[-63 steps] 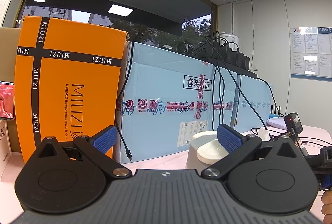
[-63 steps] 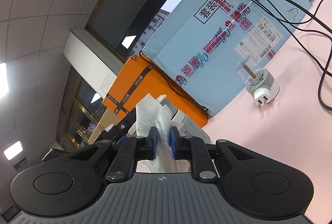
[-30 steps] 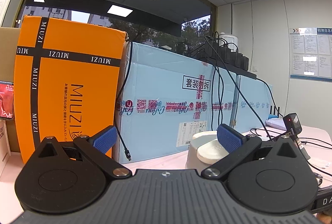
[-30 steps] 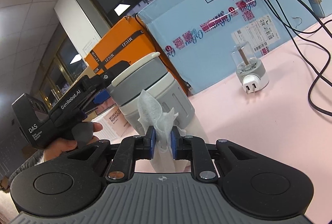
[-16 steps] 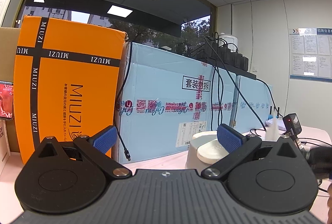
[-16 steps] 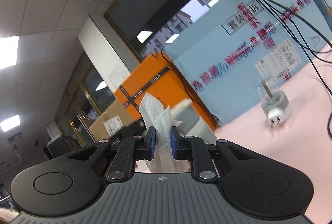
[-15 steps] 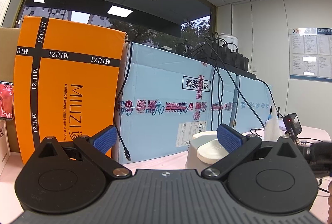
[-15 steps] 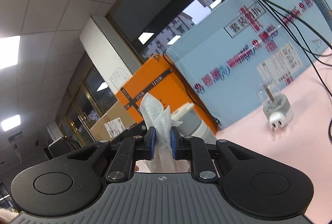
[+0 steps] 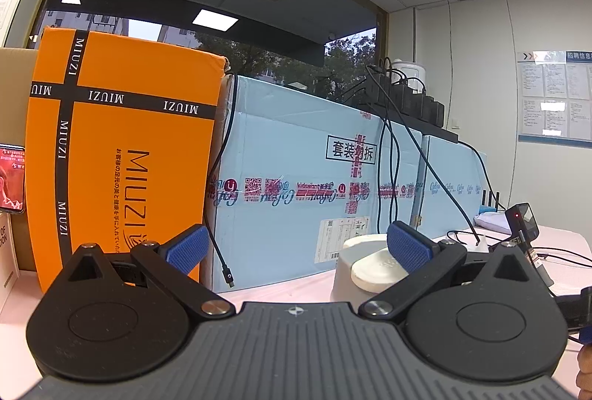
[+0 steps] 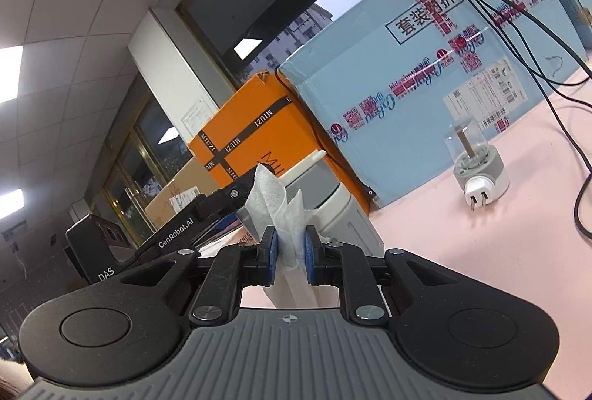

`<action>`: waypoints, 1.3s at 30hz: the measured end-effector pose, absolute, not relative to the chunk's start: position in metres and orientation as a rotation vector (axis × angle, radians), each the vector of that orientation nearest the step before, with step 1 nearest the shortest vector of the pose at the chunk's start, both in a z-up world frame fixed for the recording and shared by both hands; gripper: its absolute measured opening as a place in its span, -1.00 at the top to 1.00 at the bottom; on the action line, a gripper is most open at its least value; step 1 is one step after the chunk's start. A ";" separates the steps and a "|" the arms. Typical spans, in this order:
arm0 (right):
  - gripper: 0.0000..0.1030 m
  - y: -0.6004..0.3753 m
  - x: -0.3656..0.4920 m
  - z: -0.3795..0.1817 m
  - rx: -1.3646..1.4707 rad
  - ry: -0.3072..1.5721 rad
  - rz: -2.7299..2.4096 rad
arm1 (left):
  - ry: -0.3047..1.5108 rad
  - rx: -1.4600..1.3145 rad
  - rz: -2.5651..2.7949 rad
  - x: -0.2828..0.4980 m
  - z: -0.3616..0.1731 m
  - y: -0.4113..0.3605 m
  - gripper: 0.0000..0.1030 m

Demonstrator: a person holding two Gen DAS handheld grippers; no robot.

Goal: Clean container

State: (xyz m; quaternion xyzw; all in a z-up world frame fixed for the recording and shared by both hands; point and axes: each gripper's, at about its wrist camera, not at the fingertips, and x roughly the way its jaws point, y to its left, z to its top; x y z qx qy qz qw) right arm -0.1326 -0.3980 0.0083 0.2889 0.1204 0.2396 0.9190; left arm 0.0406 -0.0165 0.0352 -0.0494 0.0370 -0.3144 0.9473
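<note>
A grey container (image 9: 347, 274) with a white lid stands on the pink table, just behind my left gripper's right fingertip (image 9: 407, 246). My left gripper (image 9: 296, 246) is open wide with nothing between its fingers. My right gripper (image 10: 289, 252) is shut on a crumpled white wipe (image 10: 273, 204) that sticks up above its pads. In the right wrist view the container (image 10: 333, 207) sits right behind the wipe, its lid tilted. I cannot tell whether the wipe touches it. The left gripper's black body (image 10: 166, 241) lies at its left.
An orange MIUZI box (image 9: 122, 155) and light blue cartons (image 9: 307, 178) line the back of the table, with black cables (image 9: 392, 155) hanging over them. A grey plug adapter with a clear dome (image 10: 477, 170) stands on the pink table (image 10: 481, 252) to the right. A phone screen (image 9: 11, 178) is at far left.
My right gripper has swung and tilted with the wipe still held, and the container now sits close behind the wipe. The left gripper has stayed still and open.
</note>
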 end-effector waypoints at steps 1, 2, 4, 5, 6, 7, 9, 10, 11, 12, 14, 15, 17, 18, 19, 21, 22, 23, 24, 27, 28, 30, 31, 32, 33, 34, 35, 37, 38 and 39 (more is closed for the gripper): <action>0.72 -0.398 -0.132 0.007 0.594 0.255 0.492 | 0.075 -0.100 -0.640 0.040 0.035 -0.017 -1.00; 0.72 -0.397 -0.131 0.007 0.593 0.263 0.492 | 0.074 -0.100 -0.640 0.041 0.035 -0.017 -1.00; 0.72 -0.396 -0.130 0.005 0.592 0.277 0.492 | 0.075 -0.100 -0.642 0.041 0.035 -0.017 -1.00; 0.72 -0.396 -0.130 0.004 0.592 0.285 0.492 | 0.075 -0.100 -0.642 0.041 0.035 -0.017 -1.00; 0.72 -0.395 -0.129 0.003 0.591 0.292 0.492 | 0.074 -0.100 -0.642 0.041 0.035 -0.017 -1.00; 0.72 -0.395 -0.129 0.002 0.591 0.300 0.492 | 0.073 -0.099 -0.641 0.041 0.035 -0.017 -1.00; 0.72 -0.394 -0.128 0.000 0.590 0.315 0.491 | 0.072 -0.099 -0.640 0.041 0.035 -0.017 -1.00; 0.72 -0.394 -0.129 0.000 0.591 0.314 0.495 | 0.074 -0.100 -0.642 0.041 0.035 -0.017 -1.00; 0.72 -0.394 -0.133 0.000 0.595 0.298 0.507 | 0.075 -0.101 -0.643 0.042 0.035 -0.017 -1.00; 0.72 -0.394 -0.136 0.001 0.598 0.281 0.519 | 0.073 -0.100 -0.644 0.042 0.035 -0.017 -1.00; 0.72 -0.395 -0.139 0.008 0.595 0.240 0.538 | 0.071 -0.098 -0.645 0.041 0.035 -0.017 -1.00; 0.73 -0.395 -0.140 0.011 0.590 0.220 0.544 | 0.071 -0.098 -0.646 0.041 0.035 -0.017 -1.00; 0.73 -0.395 -0.140 0.017 0.584 0.193 0.552 | 0.071 -0.097 -0.647 0.041 0.035 -0.017 -1.00; 0.73 -0.395 -0.139 0.018 0.582 0.186 0.554 | 0.071 -0.097 -0.647 0.041 0.035 -0.017 -1.00; 0.73 -0.394 -0.139 0.020 0.579 0.178 0.557 | 0.071 -0.097 -0.647 0.041 0.035 -0.017 -1.00; 0.73 -0.394 -0.137 0.018 0.582 0.181 0.558 | 0.072 -0.098 -0.646 0.041 0.035 -0.017 -1.00; 0.73 -0.393 -0.137 0.016 0.584 0.187 0.557 | 0.071 -0.098 -0.645 0.041 0.034 -0.017 -1.00; 0.73 -0.393 -0.136 0.014 0.587 0.193 0.557 | 0.071 -0.098 -0.644 0.041 0.034 -0.017 -1.00; 0.73 -0.393 -0.136 0.012 0.590 0.199 0.556 | 0.071 -0.098 -0.643 0.041 0.034 -0.017 -1.00; 0.73 -0.392 -0.134 0.006 0.598 0.217 0.555 | 0.070 -0.099 -0.641 0.041 0.034 -0.017 -1.00; 0.73 -0.392 -0.134 0.006 0.600 0.226 0.554 | 0.070 -0.099 -0.640 0.040 0.034 -0.017 -1.00; 0.73 -0.391 -0.133 0.006 0.596 0.250 0.550 | 0.070 -0.099 -0.639 0.040 0.034 -0.017 -1.00; 0.73 -0.390 -0.133 0.004 0.594 0.259 0.552 | 0.070 -0.100 -0.638 0.040 0.034 -0.017 -1.00; 0.73 -0.390 -0.134 0.003 0.592 0.264 0.552 | 0.070 -0.100 -0.638 0.040 0.034 -0.017 -1.00; 0.73 -0.389 -0.134 0.003 0.589 0.267 0.551 | 0.070 -0.099 -0.638 0.040 0.034 -0.017 -1.00; 0.73 -0.389 -0.133 0.004 0.586 0.267 0.549 | 0.070 -0.099 -0.638 0.040 0.034 -0.017 -1.00; 0.73 -0.389 -0.133 0.005 0.584 0.261 0.549 | 0.070 -0.099 -0.640 0.040 0.034 -0.017 -1.00; 0.73 -0.389 -0.134 0.008 0.581 0.246 0.550 | 0.070 -0.099 -0.642 0.039 0.034 -0.017 -1.00; 0.73 -0.390 -0.134 0.011 0.580 0.229 0.556 | 0.070 -0.099 -0.643 0.039 0.034 -0.017 -1.00; 0.73 -0.391 -0.134 0.014 0.580 0.212 0.562 | 0.068 -0.097 -0.644 0.039 0.034 -0.017 -1.00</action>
